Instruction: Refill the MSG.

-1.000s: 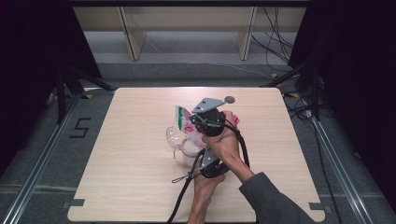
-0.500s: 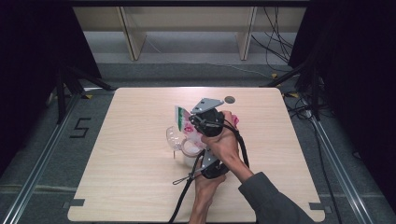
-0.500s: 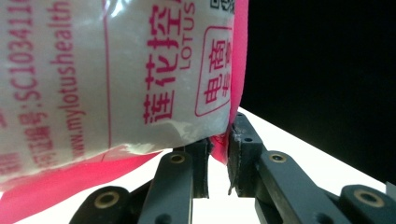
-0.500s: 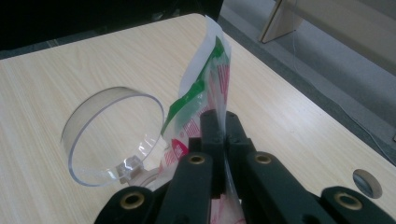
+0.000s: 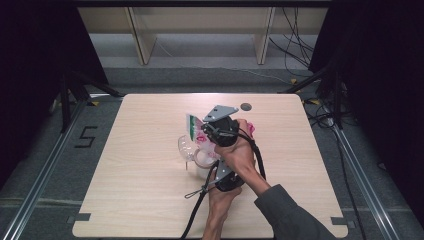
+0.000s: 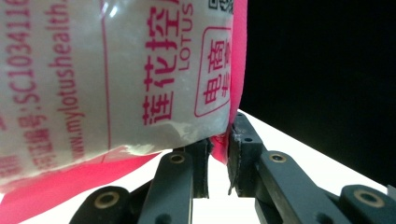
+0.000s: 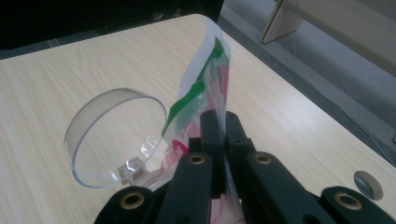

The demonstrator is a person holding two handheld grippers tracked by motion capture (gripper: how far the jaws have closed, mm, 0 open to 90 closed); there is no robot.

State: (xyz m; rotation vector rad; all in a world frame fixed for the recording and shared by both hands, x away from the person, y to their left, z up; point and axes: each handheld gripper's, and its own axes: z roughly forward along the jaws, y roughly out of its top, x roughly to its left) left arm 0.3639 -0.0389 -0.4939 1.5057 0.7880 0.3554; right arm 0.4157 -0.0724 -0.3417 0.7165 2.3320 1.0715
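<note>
Where the pale wood-grain table (image 5: 130, 200) stands on grey floor — a "5" (image 5: 86, 136) marked to its left, dark surroundings. Pouch (image 6: 116, 74): white with pink edge, green strip, printed "LOTUS", "mylotushealth", held above the table's middle. Clear round lid (image 7: 114, 135) just beside it. Left gripper (image 6: 217, 156) pinches the pouch's pink edge; right gripper (image 7: 223, 130) clamps its film.

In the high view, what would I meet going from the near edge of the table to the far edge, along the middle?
Left gripper → clear plastic cup → pink and white bag → small dark hole in the table.
</note>
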